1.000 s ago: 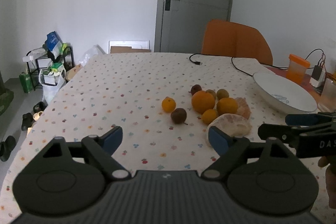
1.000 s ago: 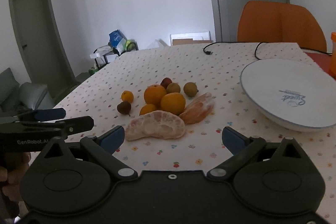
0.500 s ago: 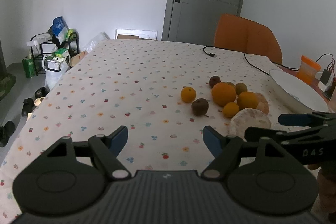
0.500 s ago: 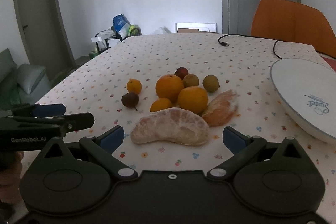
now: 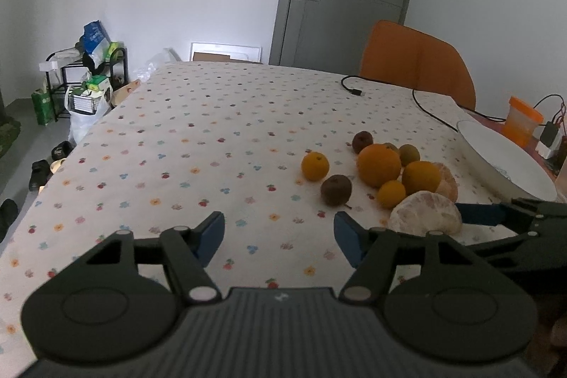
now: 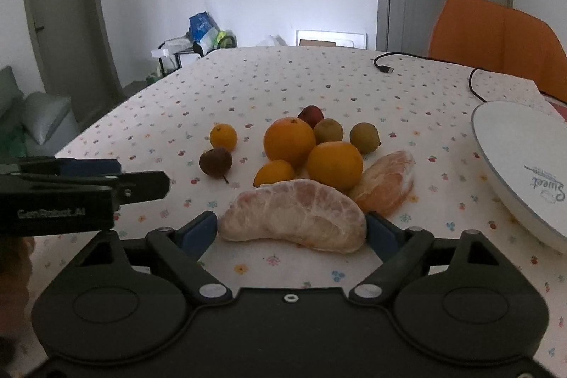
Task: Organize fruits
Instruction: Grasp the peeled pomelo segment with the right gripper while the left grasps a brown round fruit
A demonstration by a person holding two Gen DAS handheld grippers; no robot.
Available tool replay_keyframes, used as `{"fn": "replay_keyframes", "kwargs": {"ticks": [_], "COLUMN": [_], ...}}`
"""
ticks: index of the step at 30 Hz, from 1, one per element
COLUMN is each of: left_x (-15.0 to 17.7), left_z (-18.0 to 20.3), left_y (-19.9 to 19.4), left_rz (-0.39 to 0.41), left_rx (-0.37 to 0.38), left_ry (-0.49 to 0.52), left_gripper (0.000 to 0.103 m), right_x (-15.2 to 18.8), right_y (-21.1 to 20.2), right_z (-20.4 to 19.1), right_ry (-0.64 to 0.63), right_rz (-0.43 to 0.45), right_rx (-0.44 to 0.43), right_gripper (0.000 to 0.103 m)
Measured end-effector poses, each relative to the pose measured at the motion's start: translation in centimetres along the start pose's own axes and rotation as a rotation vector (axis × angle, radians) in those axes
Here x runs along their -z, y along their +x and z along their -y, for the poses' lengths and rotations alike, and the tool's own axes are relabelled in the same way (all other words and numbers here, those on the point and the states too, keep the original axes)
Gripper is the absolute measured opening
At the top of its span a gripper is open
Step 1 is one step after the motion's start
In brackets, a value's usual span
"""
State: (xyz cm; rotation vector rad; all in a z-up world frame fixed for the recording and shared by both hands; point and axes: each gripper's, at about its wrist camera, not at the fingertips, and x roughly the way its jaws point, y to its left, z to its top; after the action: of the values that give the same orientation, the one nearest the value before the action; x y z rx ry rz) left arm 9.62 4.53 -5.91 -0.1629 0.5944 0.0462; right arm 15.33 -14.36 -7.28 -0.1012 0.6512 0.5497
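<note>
My right claw [image 6: 292, 231] sits low over the table [image 6: 283, 77], and its two blue tips are on each side of a big peeled piece of fruit [image 6: 296, 220]. The tips look like they touch the ends of the piece, but I cannot tell if they are squeezing it. The piece lies flat on the dotted cloth. Just behind it is the fruit pile: a big orange [image 6: 288, 141], a second orange [image 6: 335, 165], and a little orange [image 6: 274, 173] touching them. Another peeled piece [image 6: 386, 183] lies to the right of the pile, touching it. Two greenish brown fruits [image 6: 365, 137] and a red one [image 6: 311, 115] sit at the back. A small orange [image 6: 223, 137] and a dark fruit with a stem [image 6: 215, 162] sit a bit apart on the left. A white plate [image 6: 514, 158] is near on the right, with no fruit on the part I see. My left claw [image 5: 280, 238] is spread wide with nothing in it, over bare cloth to the left of the pile. An orange chair [image 6: 496, 38] stands behind the table, and a black cord [image 6: 386, 66] lies on the far side.
</note>
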Motion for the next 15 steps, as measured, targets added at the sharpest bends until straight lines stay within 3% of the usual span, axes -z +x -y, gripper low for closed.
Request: {"fn": "replay_keyframes", "kwargs": {"ticks": [15], "left_x": [-1.0], "left_z": [2.1], "left_y": [1.8], "left_rz": [-0.018], "left_rx": [0.036], "left_ry": [0.043], "left_gripper": [0.055], "right_x": [-0.1], "right_y": [-2.3], "right_z": [2.9], "right_ry": [0.095], "right_rz": [0.069], "right_rx": [-0.043], "right_gripper": [0.086]}}
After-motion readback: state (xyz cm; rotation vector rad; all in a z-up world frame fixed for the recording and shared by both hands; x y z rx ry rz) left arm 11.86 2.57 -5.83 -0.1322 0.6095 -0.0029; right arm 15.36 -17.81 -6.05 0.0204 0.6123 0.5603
